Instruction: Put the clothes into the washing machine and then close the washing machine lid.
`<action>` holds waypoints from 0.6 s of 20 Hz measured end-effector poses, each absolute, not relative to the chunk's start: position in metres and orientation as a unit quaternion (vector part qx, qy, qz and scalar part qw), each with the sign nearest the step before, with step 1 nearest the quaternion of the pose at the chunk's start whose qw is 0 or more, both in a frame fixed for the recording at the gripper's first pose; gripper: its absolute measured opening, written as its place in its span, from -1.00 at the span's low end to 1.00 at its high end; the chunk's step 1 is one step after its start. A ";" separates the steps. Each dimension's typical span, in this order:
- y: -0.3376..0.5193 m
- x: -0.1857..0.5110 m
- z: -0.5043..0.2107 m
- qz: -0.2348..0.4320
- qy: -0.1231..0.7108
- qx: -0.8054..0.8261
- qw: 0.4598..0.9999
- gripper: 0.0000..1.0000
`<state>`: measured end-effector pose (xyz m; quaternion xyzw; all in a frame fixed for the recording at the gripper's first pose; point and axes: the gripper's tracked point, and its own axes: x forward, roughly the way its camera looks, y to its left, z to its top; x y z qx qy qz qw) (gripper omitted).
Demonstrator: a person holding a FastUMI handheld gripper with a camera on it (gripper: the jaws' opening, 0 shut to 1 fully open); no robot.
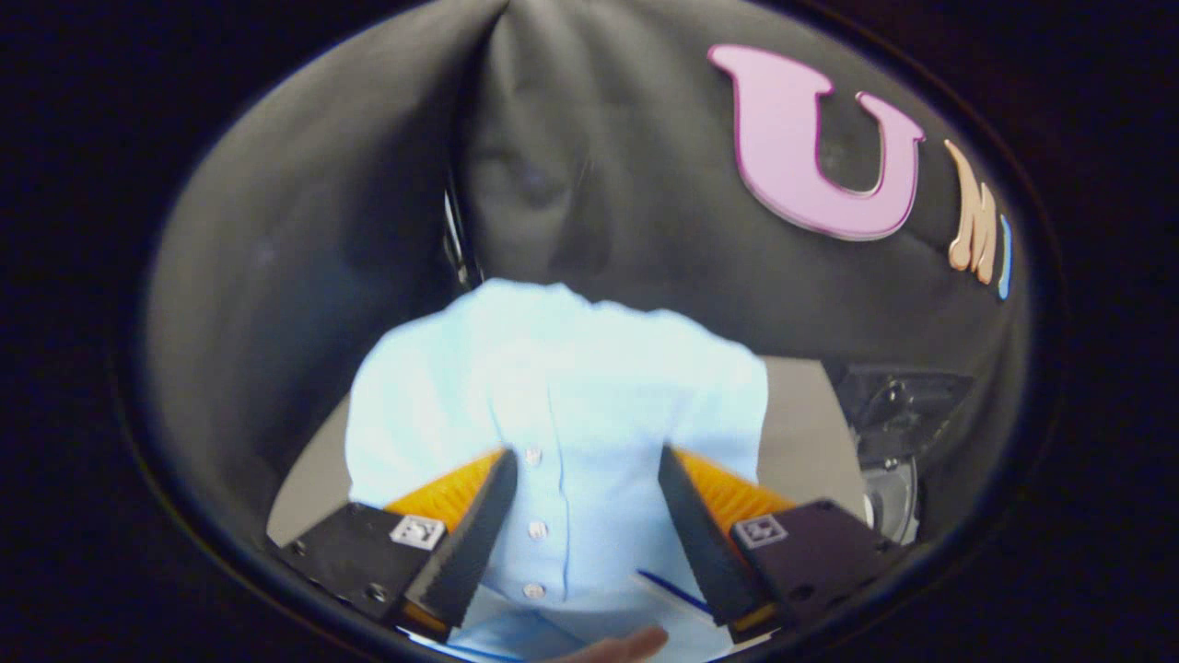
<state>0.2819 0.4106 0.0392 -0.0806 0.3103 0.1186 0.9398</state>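
Shirt [562,414] reads bright, nearly washed out up top; I see soft blur across it and the cloth wall [304,230] behind. Wall stays dim, folds shadowed. Fisheye bends everything toward the rim; fingers [479,534] sharper than the rest.

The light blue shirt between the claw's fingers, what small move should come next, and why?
Probably close the claw on the light blue shirt. Its fingers stand open on either side of the buttoned front, with cloth between them but neither finger clearly pressing on it. A fingertip shows just below the shirt's lower edge. Gripping first would let the shirt be carried toward the washing machine.
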 end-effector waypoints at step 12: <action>0.414 0.282 0.033 0.091 0.323 -0.059 0.940 0.94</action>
